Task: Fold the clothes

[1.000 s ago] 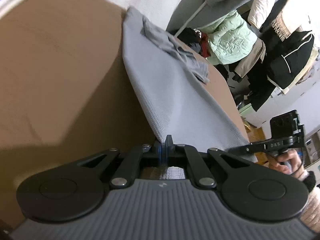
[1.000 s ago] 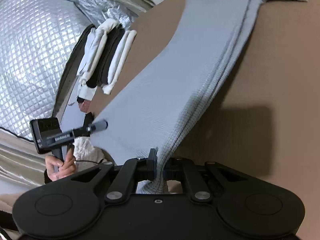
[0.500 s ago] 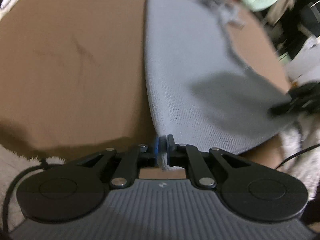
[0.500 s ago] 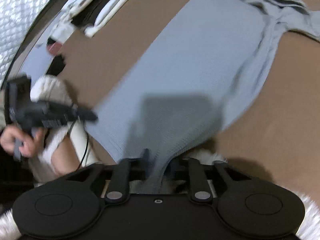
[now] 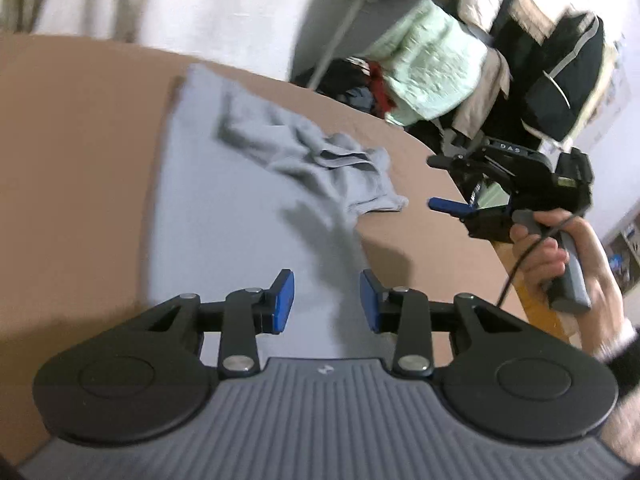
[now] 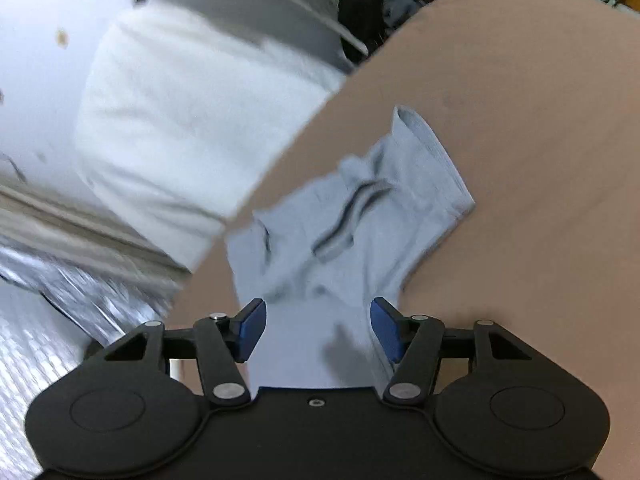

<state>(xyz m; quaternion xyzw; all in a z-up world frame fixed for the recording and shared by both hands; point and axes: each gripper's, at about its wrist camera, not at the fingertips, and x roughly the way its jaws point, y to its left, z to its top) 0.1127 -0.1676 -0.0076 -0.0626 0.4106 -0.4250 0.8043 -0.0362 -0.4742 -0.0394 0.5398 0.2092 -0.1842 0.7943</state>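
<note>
A light grey knit garment (image 5: 224, 216) lies flat on the brown table (image 5: 72, 128), its sleeves and collar bunched at the far end (image 5: 336, 168). My left gripper (image 5: 326, 300) hovers open above the near part of the cloth, blue pads apart, holding nothing. In the left wrist view, the right gripper (image 5: 448, 182) appears at the right, held by a hand (image 5: 560, 252), open above the table edge. From the right wrist, my right gripper (image 6: 318, 330) stands open over the garment (image 6: 352, 240), with its crumpled sleeve part just ahead.
A rack of hanging coats and jackets (image 5: 500, 60) stands beyond the table's far right edge. A white curtain (image 5: 160, 4) runs behind the table. Quilted silver foil (image 6: 48, 320) shows at the left of the right wrist view. Bare table lies on both sides of the garment.
Both grippers were shut on the garment's hem and have let it go. The cloth now lies flat, and both grippers have lifted and tilted toward its far end.
</note>
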